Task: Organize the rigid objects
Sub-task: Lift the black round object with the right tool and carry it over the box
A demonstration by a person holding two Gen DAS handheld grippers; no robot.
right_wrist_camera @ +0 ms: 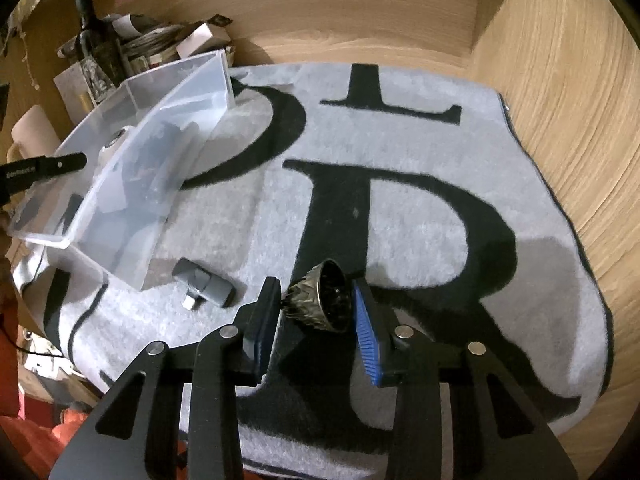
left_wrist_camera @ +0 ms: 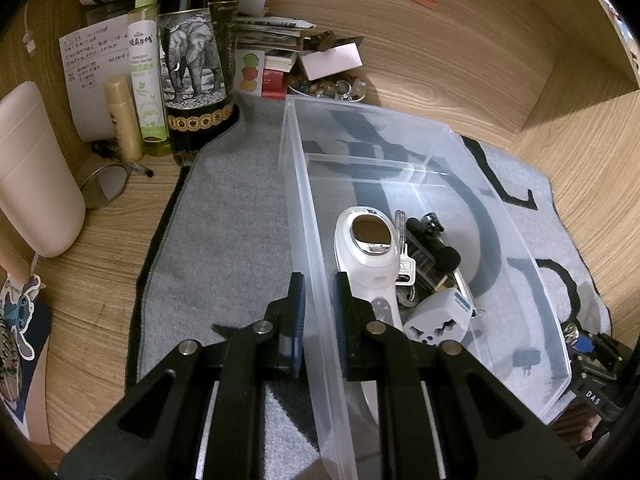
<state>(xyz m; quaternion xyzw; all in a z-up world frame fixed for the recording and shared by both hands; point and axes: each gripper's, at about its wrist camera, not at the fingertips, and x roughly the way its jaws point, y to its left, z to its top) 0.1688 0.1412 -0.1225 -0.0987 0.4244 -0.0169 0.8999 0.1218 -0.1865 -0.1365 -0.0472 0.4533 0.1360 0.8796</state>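
A clear plastic bin (left_wrist_camera: 520, 240) stands on a grey mat. In it lie a white handheld device (left_wrist_camera: 370, 248), keys (left_wrist_camera: 404, 264), a black clip (left_wrist_camera: 436, 248) and a white travel adapter (left_wrist_camera: 438, 320). My left gripper (left_wrist_camera: 320, 312) is shut on the bin's left wall (left_wrist_camera: 308, 216). In the right wrist view the bin (right_wrist_camera: 132, 184) sits at the left. My right gripper (right_wrist_camera: 316, 308) is closed on a dark ridged metal cup (right_wrist_camera: 320, 300) just above the mat. A small grey adapter (right_wrist_camera: 206, 282) lies on the mat beside the bin.
A wine bottle (left_wrist_camera: 196, 60), spray bottles (left_wrist_camera: 146, 76), papers and a bowl of small items (left_wrist_camera: 332, 88) stand at the back. A beige container (left_wrist_camera: 36, 172) stands at the left. Wooden walls close in the right side (right_wrist_camera: 560, 120). The grey mat (right_wrist_camera: 400, 140) bears large black letters.
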